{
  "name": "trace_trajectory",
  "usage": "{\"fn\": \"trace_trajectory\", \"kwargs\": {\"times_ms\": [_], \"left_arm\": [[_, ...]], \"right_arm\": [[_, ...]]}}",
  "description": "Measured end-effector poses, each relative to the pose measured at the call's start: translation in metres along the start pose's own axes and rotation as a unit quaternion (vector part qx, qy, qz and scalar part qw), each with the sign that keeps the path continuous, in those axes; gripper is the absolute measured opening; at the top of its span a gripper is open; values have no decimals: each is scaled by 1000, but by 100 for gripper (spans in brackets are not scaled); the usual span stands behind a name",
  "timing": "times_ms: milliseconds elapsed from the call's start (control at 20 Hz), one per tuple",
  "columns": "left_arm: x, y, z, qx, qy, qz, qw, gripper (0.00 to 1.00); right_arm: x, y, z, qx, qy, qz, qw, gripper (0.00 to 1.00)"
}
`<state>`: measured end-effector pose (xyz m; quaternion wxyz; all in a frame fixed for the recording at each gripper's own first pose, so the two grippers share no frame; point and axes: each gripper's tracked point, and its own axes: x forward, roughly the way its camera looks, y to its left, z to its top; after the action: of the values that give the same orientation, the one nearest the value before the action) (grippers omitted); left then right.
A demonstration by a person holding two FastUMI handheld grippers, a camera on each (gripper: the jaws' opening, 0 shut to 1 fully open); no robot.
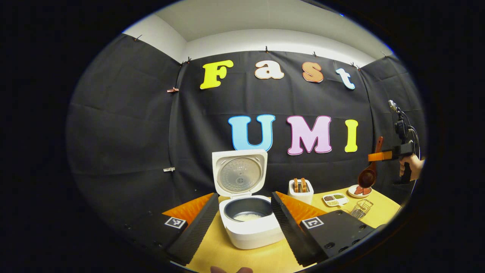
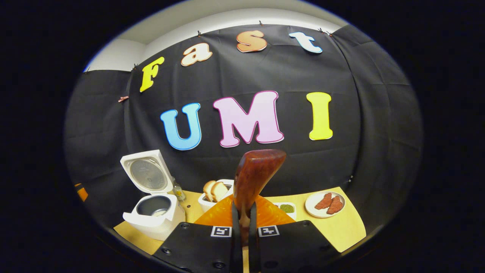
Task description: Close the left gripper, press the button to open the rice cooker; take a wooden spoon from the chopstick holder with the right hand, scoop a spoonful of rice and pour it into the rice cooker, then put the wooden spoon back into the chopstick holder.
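Right gripper view: right claw [image 2: 242, 218] clamped on wooden spoon [image 2: 253, 178] handle, frame center; left claw [image 1: 242, 220] released, straddling rice cooker [image 1: 248, 223].

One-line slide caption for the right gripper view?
Right tool clamps the wooden spoon upright; rice cooker stands open at left.

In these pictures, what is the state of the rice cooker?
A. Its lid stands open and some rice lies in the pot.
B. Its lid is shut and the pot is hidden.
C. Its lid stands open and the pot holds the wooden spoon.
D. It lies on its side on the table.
A: the rice cooker stands upright with its lid raised, and a white patch of rice lies in the pot, while the right gripper holds the wooden spoon well away from it.
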<state>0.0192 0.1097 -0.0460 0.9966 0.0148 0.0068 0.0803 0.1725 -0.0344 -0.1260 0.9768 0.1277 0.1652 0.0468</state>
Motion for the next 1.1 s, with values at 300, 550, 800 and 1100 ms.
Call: {"fn": "trace_trajectory", "kwargs": {"times_ms": [300,550,800,1100], "left_arm": [[1,-23,1,-10,11,10,1000,95],[-5,-36,5,-4,18,33,999,95],[-11,-40,5,-21,23,59,998,95],[-19,-34,10,-9,27,70,997,95]], "right_arm": [[14,-63,-56,-16,47,-29,998,11],[33,-111,-112,-6,88,-64,994,11],[54,-134,-164,48,136,-79,986,11],[56,-144,-201,107,177,-94,974,13]]}}
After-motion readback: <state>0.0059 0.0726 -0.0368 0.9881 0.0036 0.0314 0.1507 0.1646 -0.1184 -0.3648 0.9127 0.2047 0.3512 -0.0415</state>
